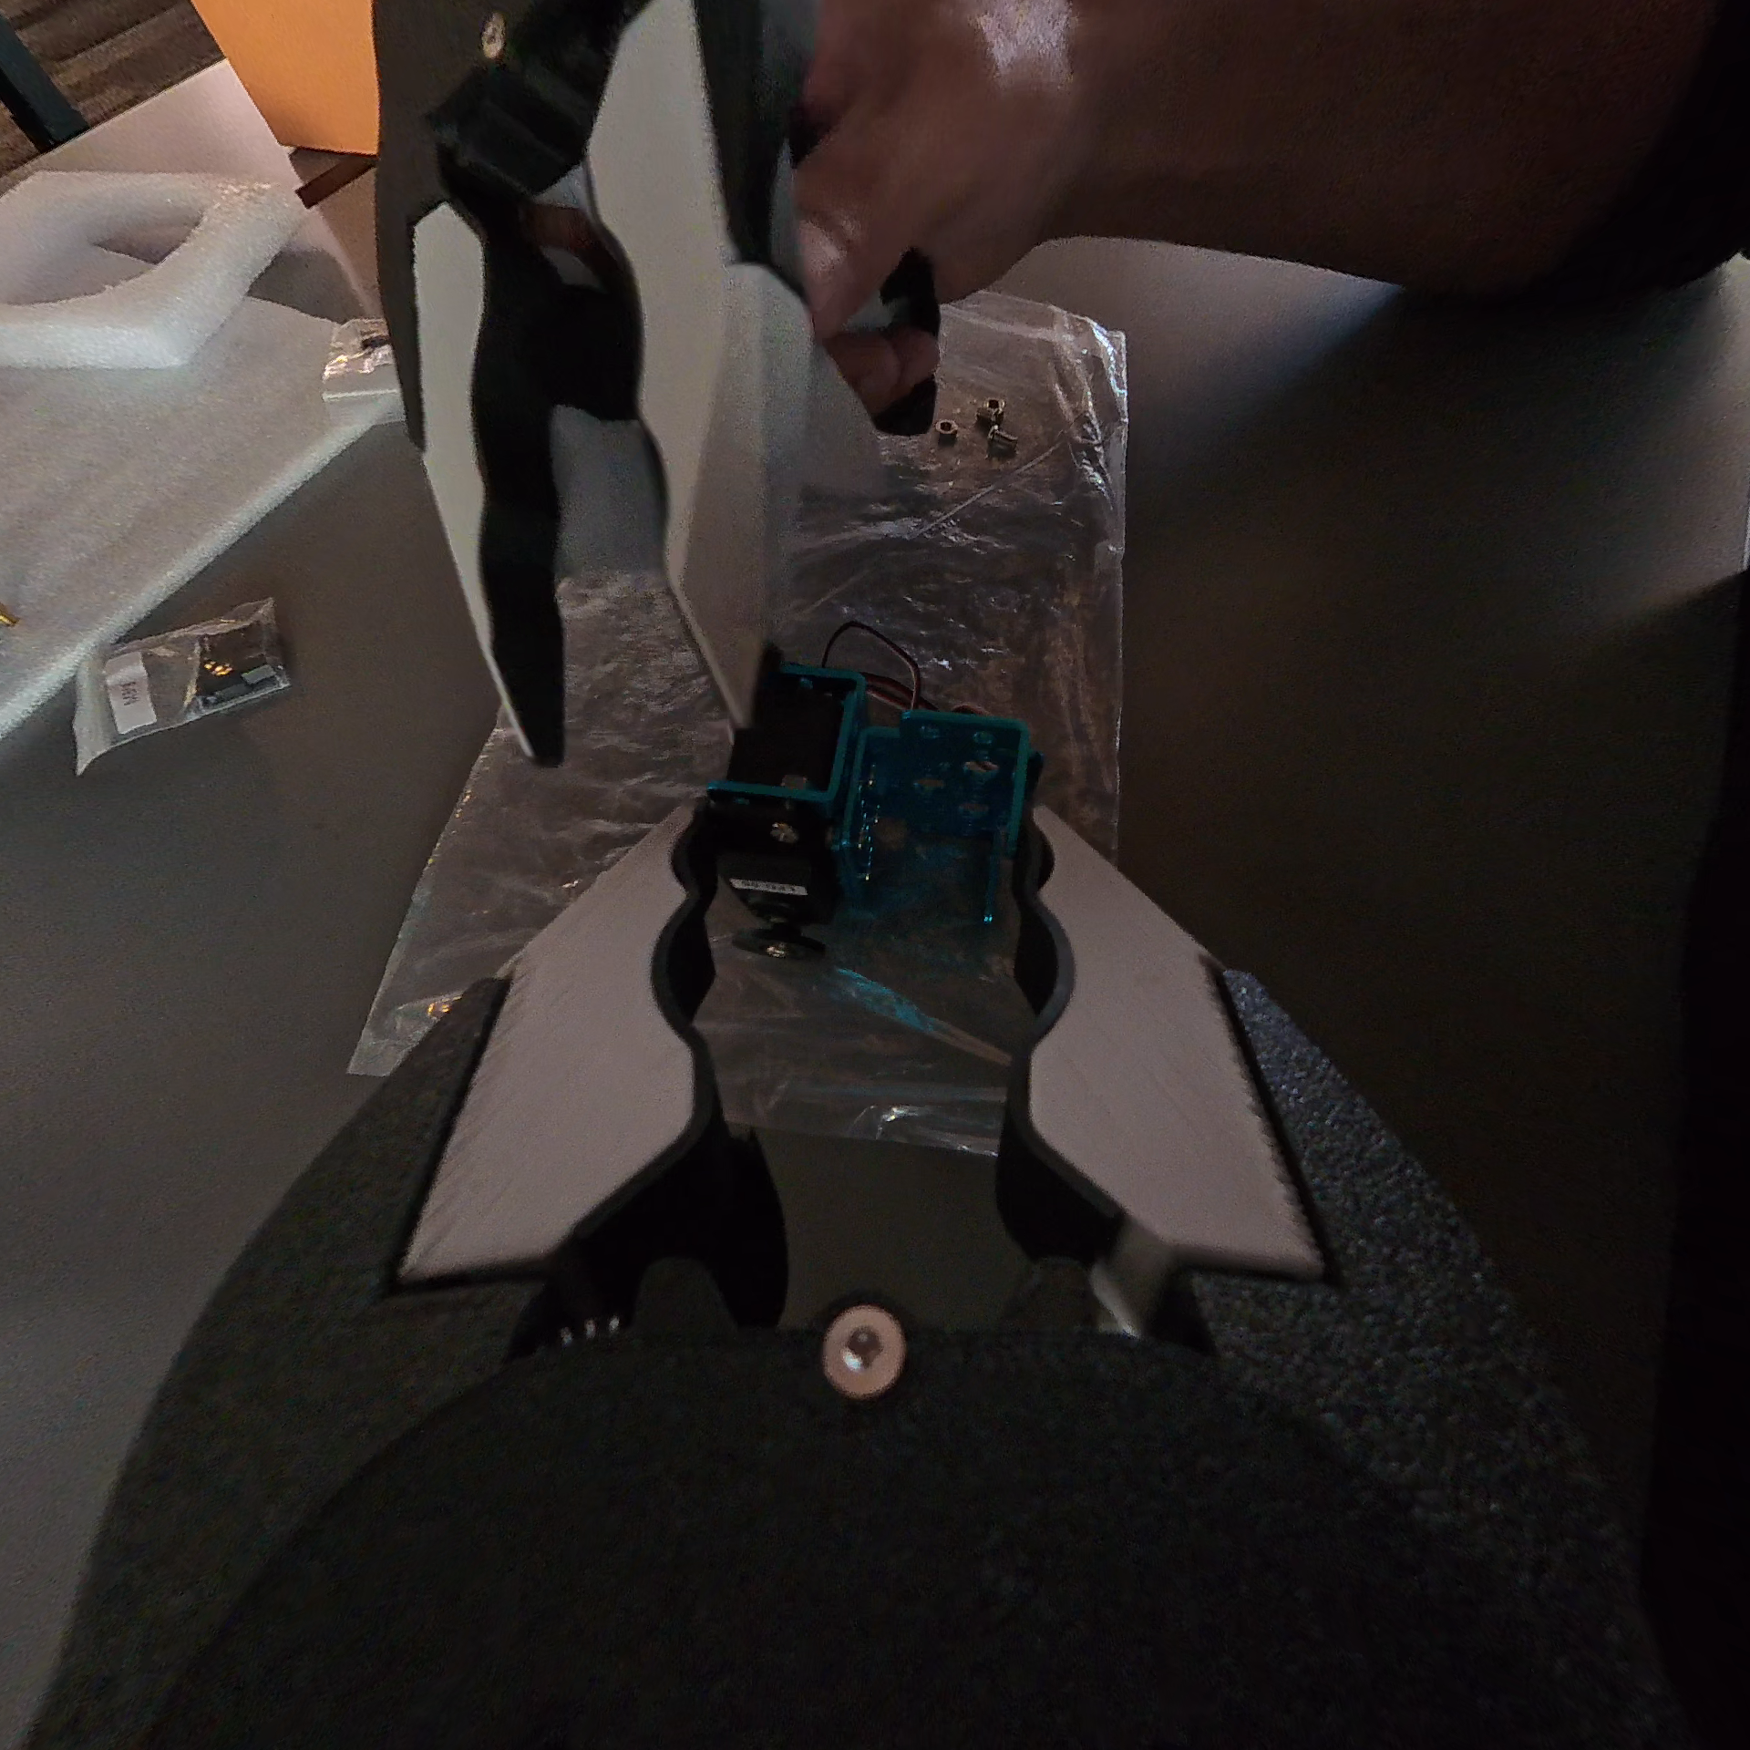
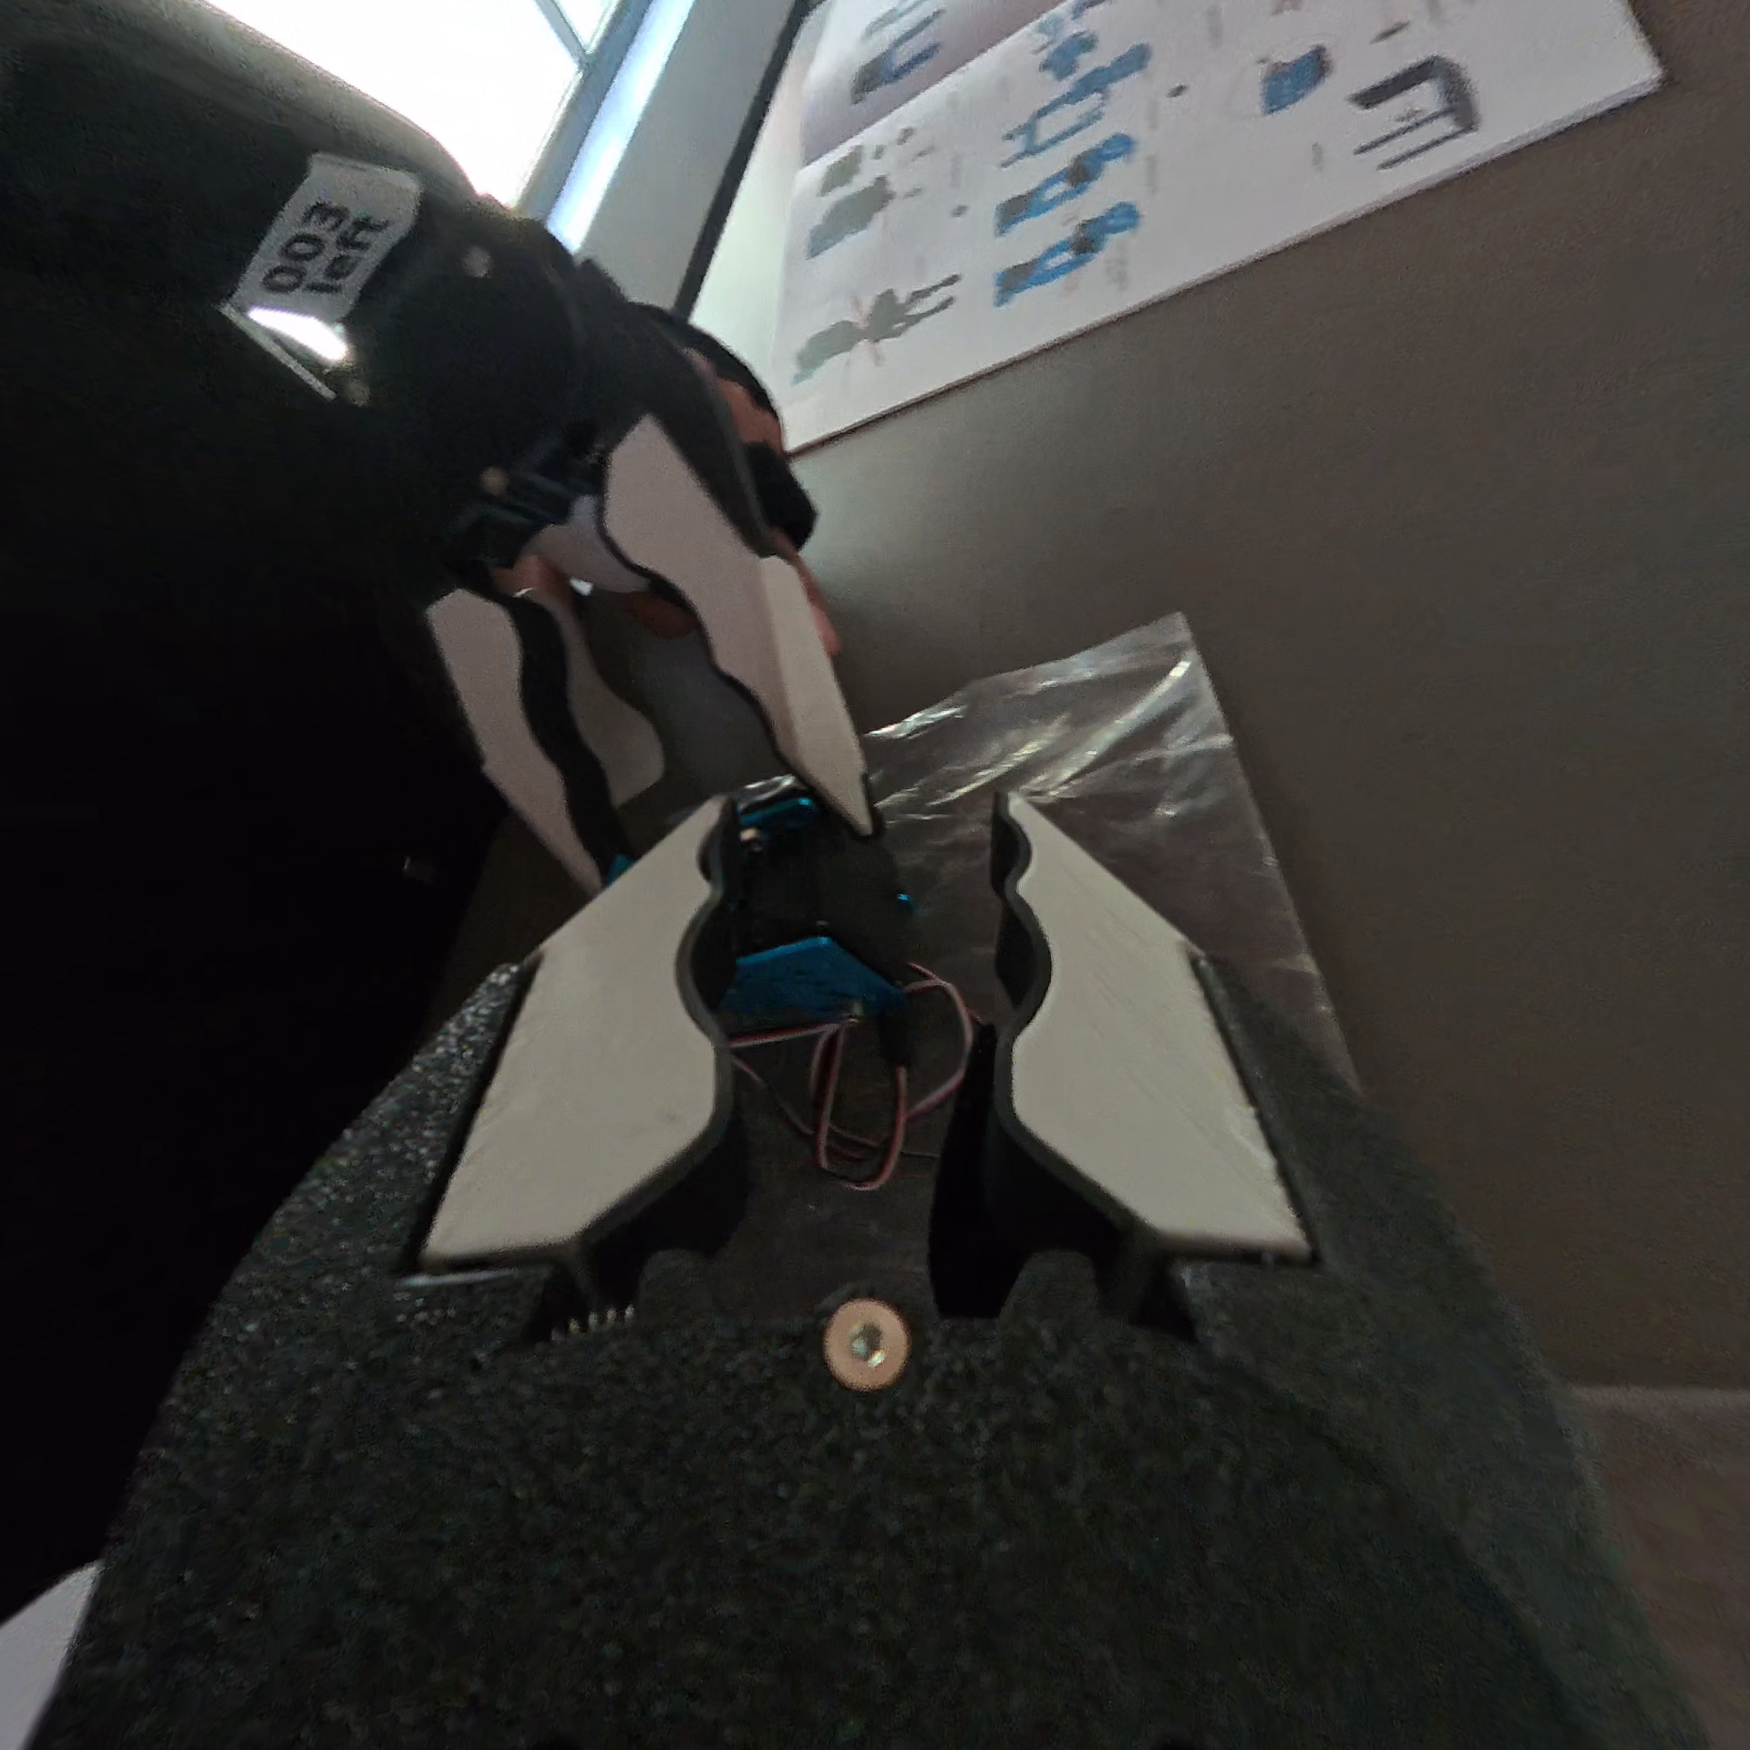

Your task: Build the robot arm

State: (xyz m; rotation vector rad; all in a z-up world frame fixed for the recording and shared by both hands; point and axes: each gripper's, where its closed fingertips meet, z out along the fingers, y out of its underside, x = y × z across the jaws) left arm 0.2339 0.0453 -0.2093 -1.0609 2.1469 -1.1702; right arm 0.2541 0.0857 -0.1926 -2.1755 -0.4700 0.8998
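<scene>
The left tongs point(image 1: 866, 833) are closed on the blue metal bracket point(image 1: 937, 805), with one tip on each side of it. A black motor point(image 1: 781, 852) sits in the bracket. Both rest on a clear plastic bag point(image 1: 956, 568) on the grey tabletop point(image 1: 1326, 663). At 12 o'clock the right tongs point(image 1: 644, 748) reach down with their tips apart, and one tip is just beside the top of the bracket. A hand point(image 1: 947, 151) holds them. At 9 o'clock lies a small bag of parts point(image 1: 180, 682).

In the right wrist view, the right tongs point(image 2: 852, 833) are open. The bracket point(image 2: 805, 985) sits between their tips, nearer the 9 o'clock tip. Thin wires point(image 2: 852, 1089) trail from it. The left tongs point(image 2: 729, 843) come in from 10 o'clock. A picture sheet point(image 2: 1136, 170) lies at 12 o'clock.
</scene>
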